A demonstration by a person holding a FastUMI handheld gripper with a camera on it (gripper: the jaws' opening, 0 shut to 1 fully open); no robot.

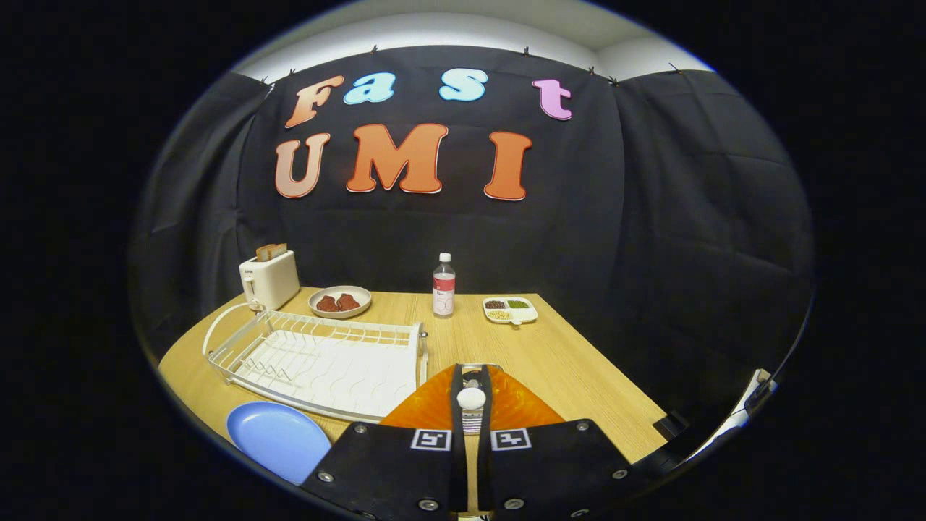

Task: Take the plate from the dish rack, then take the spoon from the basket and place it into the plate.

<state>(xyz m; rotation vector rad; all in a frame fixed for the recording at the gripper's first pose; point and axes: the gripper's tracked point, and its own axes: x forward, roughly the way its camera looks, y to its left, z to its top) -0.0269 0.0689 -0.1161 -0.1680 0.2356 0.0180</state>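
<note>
— Closest in on the gripper [471, 373]: drawn nearly together, pinching the spoon [471, 398] from both sides, by the look of it. Hard to swear to firm contact at this angle.

— Agreed. Looks like the second half of the job, too: lifting the spoon out of the orange basket [517, 405].

— So, how to do it well?

— Lift straight up first. Clear the basket rim before swinging anywhere. Keep the squeeze steady, since a slim handle probably twists if gripped loosely.

— And then?

— Carry across to the blue plate [278, 438], lying flat on the table [571, 362] beside the near corner of the white dish rack [318, 358], off to the left of the fingers. Lower until nearly touching, then let go gently.

— Back to the spoon itself?

— Held dead centre between the jaws, pale rounded end up near the tips, striped part running back toward the camera. Sits directly over the basket, well apart from the plate.

— Worth watching for?

— Snagging the rack corner on the way over.
</note>
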